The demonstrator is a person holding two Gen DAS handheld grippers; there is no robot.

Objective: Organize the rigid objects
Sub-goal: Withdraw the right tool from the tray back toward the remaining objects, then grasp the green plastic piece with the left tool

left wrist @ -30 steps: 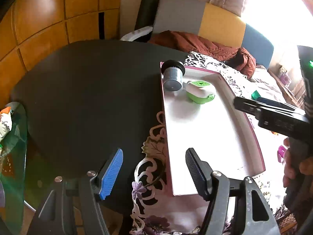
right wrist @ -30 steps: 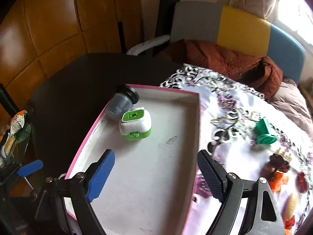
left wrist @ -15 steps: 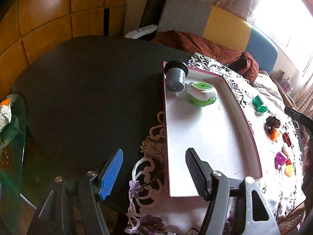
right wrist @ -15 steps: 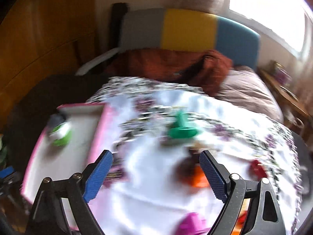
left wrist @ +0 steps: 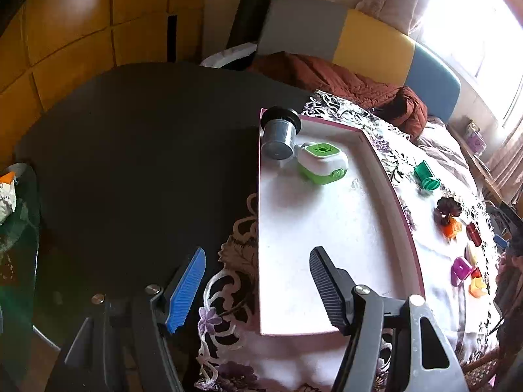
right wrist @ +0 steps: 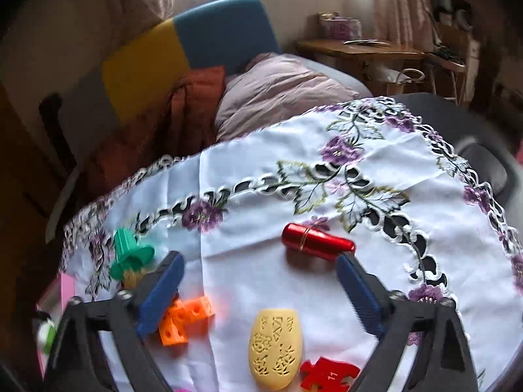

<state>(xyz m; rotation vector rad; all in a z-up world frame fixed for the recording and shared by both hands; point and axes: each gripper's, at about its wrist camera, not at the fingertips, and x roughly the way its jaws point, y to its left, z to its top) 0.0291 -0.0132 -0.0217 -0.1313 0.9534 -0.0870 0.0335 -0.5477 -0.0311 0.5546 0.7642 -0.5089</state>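
A white tray with a pink rim (left wrist: 330, 238) lies on the embroidered cloth and holds a grey cylinder (left wrist: 279, 134) and a green-and-white box (left wrist: 322, 162) at its far end. My left gripper (left wrist: 256, 289) is open and empty above the tray's near left corner. My right gripper (right wrist: 260, 290) is open and empty over the cloth. Around it lie a red cylinder (right wrist: 317, 241), a yellow oval piece (right wrist: 275, 348), an orange block (right wrist: 184, 318), a red puzzle piece (right wrist: 328, 375) and a green piece (right wrist: 130, 253). These small pieces also show right of the tray in the left wrist view (left wrist: 457, 228).
The dark round table (left wrist: 130, 163) is bare left of the cloth. A sofa with blankets (right wrist: 261, 98) stands behind the table. A wooden side table (right wrist: 359, 52) stands at the back right. The cloth's lace edge (right wrist: 457, 170) hangs near the table rim.
My right gripper has swung right, from over the tray to over the small pieces on the cloth. My left gripper has stayed nearly still.
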